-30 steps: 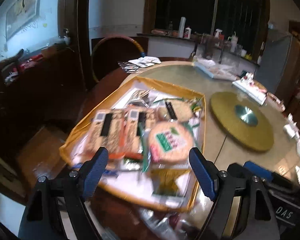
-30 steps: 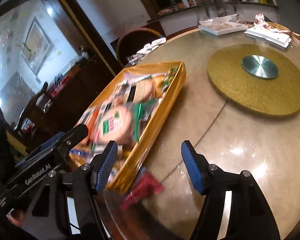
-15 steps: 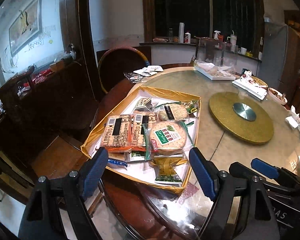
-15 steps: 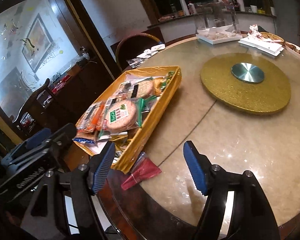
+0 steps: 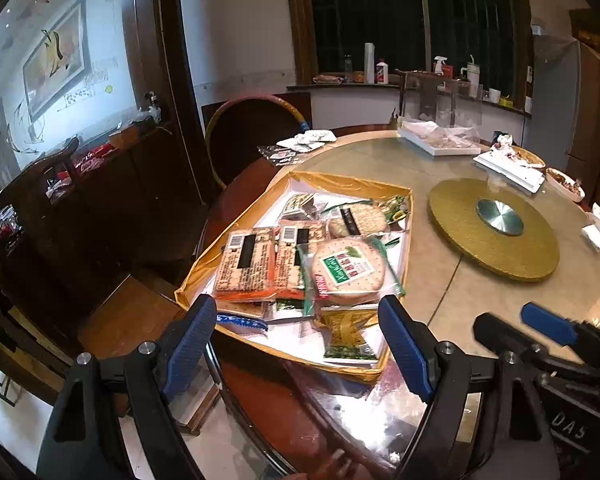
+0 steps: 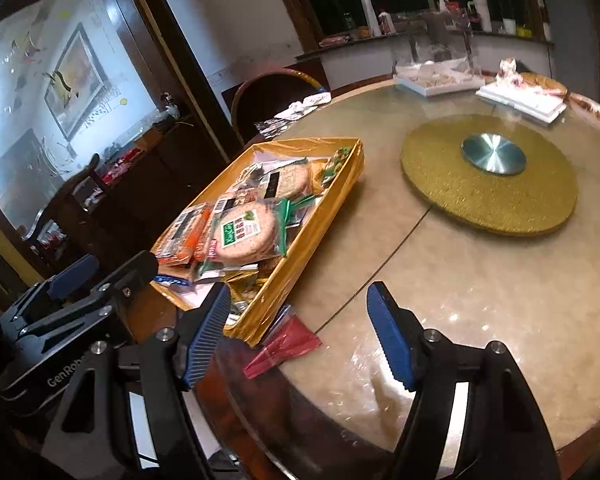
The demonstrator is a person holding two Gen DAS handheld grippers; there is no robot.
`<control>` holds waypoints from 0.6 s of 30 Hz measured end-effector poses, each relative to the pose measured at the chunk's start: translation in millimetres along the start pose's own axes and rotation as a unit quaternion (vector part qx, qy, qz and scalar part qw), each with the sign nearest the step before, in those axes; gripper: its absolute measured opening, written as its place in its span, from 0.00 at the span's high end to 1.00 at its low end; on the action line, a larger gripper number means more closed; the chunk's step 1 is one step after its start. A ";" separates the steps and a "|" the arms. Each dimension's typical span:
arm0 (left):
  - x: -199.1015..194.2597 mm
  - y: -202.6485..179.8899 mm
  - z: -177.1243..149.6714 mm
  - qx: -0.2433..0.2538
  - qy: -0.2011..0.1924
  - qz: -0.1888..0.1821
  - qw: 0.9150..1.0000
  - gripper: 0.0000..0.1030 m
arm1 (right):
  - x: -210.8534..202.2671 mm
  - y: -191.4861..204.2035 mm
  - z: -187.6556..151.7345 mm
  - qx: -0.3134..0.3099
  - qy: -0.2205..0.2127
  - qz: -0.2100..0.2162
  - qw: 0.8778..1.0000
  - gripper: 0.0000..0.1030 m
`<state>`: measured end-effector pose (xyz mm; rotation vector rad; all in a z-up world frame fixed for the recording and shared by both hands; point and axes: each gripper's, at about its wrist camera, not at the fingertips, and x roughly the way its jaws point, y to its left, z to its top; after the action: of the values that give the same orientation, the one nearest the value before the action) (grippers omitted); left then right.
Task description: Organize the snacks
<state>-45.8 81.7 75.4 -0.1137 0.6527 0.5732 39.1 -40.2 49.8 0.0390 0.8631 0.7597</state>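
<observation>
A golden tray [image 5: 348, 184] [image 6: 300, 276] sits at the near-left edge of the round table, full of snack packs. On top lie a round cracker pack with a green label [image 5: 348, 268] [image 6: 246, 236] and two orange-edged rectangular packs [image 5: 246, 260]. A green-gold packet [image 5: 346, 336] lies at the tray's near end. A red packet [image 6: 286, 346] rests on the table just outside the tray's near corner. My left gripper [image 5: 296, 302] hovers open short of the tray's near end. My right gripper [image 6: 299, 289] is open above the red packet and the tray corner. Neither holds anything.
A golden turntable [image 5: 496, 236] [image 6: 488, 176] with a steel hub fills the table's middle. White trays [image 5: 440, 144] and dishes stand at the far side. A round-backed chair [image 5: 256, 136] and a dark sideboard [image 5: 100, 168] are left of the table.
Both grippers have drawn back and up from the tray, so the tray now looks smaller and farther. The blur has gone and both views have held steady since.
</observation>
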 end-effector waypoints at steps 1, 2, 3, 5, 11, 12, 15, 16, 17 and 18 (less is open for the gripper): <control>0.9 1.8 -0.2 -0.001 0.000 0.001 1.000 0.19 | -0.2 0.5 0.2 -0.002 0.000 -0.005 1.000 0.31; 1.9 4.5 -0.9 -0.003 0.001 0.005 1.000 0.19 | -0.2 2.0 0.6 -0.004 -0.001 -0.010 1.000 0.31; 2.6 6.7 -1.2 -0.004 0.000 0.008 1.000 0.19 | 0.4 3.9 0.9 -0.006 -0.001 -0.014 1.000 0.31; 4.7 10.0 -2.6 -0.005 -0.003 0.017 1.000 0.19 | 2.2 7.9 0.4 -0.013 0.000 -0.020 1.000 0.31; 10.5 13.6 -3.6 -0.006 0.002 0.032 0.999 0.19 | 11.7 18.0 -3.1 -0.030 0.008 -0.032 0.999 0.31; 11.1 14.0 -3.6 -0.008 0.001 0.035 0.999 0.19 | 13.1 19.4 -3.7 -0.032 0.009 -0.031 0.999 0.31; 13.3 15.2 -2.7 -0.015 -0.001 0.039 0.999 0.19 | 14.5 22.8 -4.9 -0.043 0.008 -0.035 0.998 0.31; 14.1 16.0 -2.6 -0.016 0.001 0.038 0.999 0.19 | 14.6 23.6 -5.1 -0.045 0.007 -0.037 0.998 0.31; 14.4 16.4 -2.6 -0.017 0.002 0.037 0.999 0.19 | 14.4 23.9 -5.2 -0.046 0.007 -0.037 0.998 0.31; 15.2 16.6 -2.7 -0.016 0.004 0.036 0.999 0.19 | 14.6 24.7 -5.7 -0.047 0.007 -0.035 0.998 0.31</control>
<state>-46.4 102.0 65.3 -0.1240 0.6579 0.6524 26.6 -14.4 44.2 -0.0808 0.8374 0.7344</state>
